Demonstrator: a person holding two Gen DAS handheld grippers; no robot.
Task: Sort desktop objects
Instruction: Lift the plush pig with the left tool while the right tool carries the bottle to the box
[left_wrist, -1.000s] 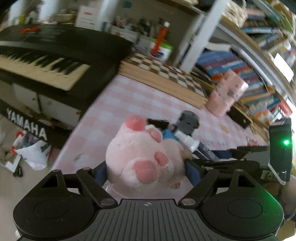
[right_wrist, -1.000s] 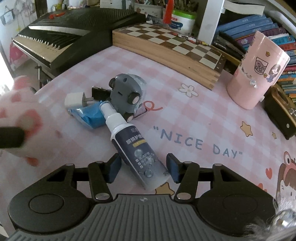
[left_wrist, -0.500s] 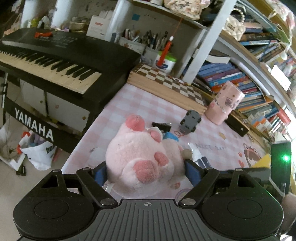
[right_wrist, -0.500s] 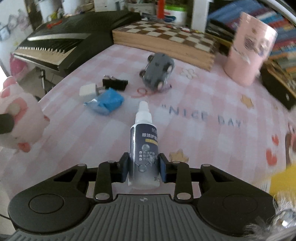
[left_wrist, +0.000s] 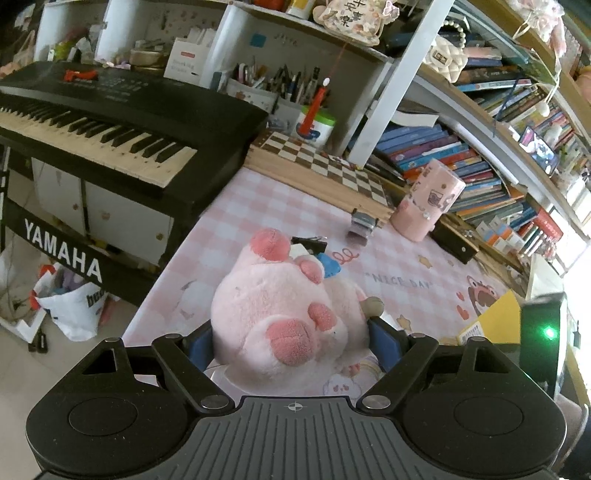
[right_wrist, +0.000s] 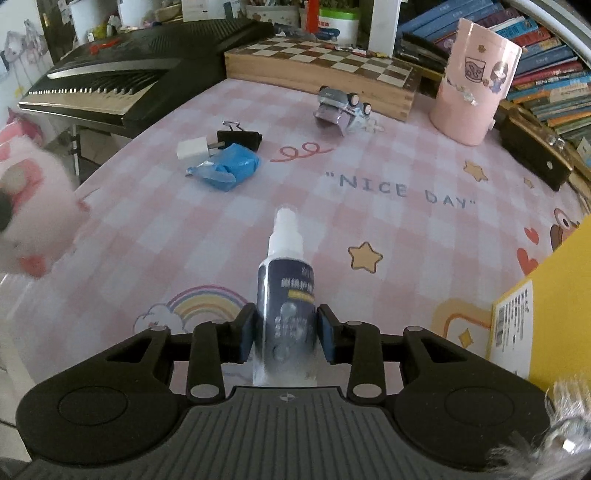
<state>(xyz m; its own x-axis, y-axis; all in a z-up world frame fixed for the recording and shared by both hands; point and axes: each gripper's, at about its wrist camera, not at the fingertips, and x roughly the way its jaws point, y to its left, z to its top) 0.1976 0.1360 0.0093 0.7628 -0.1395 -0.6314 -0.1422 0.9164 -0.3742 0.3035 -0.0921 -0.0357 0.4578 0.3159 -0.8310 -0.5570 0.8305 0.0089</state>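
Desk mat (right_wrist: 369, 155) pink checked; keyboard (left_wrist: 110, 122), bookshelves (left_wrist: 461, 155) behind.

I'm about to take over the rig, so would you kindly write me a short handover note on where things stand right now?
Left hand-held gripper: closed on the pink plush toy, held above the mat.
Right hand-held gripper: jaws have just closed on the spray bottle, now gripped, nozzle pointing away.
On the pink checked mat: white charger plug, black binder clip, blue wrapped bundle, toy car lying tipped near the chessboard.
Done: two items picked up.
Left: put both down somewhere, then sort the four things on the mat.
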